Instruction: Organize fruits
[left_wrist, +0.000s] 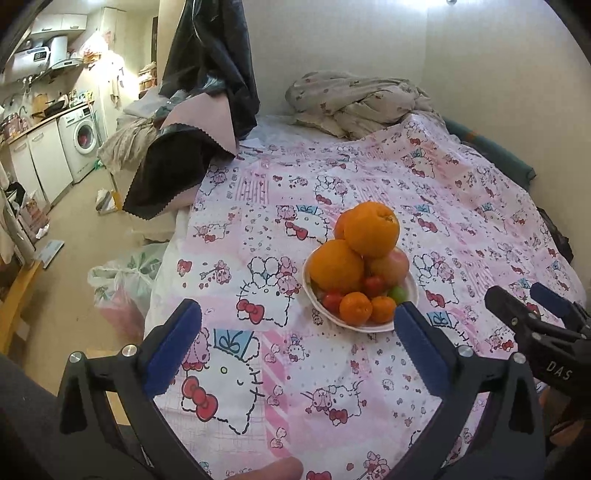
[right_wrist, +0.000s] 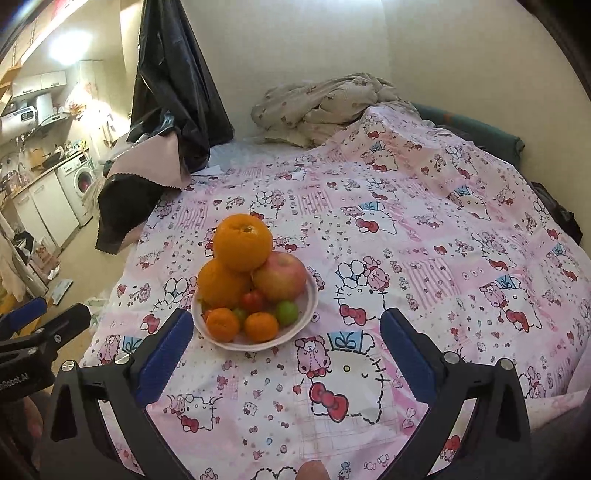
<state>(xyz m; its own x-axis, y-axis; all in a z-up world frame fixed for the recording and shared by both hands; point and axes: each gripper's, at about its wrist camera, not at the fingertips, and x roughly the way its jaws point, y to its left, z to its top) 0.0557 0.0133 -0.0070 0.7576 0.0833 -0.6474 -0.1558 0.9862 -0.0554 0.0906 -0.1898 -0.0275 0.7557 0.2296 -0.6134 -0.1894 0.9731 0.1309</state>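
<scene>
Sitting ahead of both wide-spread grippers, fruit-piled bowl.

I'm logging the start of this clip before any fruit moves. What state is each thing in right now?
Left gripper: jaws open, empty.
Right gripper: jaws open, empty.
Bowl: upright on the bedsheet, heaped with fruit.
Top orange: perched on the pile.
Apple: resting in the bowl, under the top orange.
Green fruit: in the bowl by the apple.
</scene>
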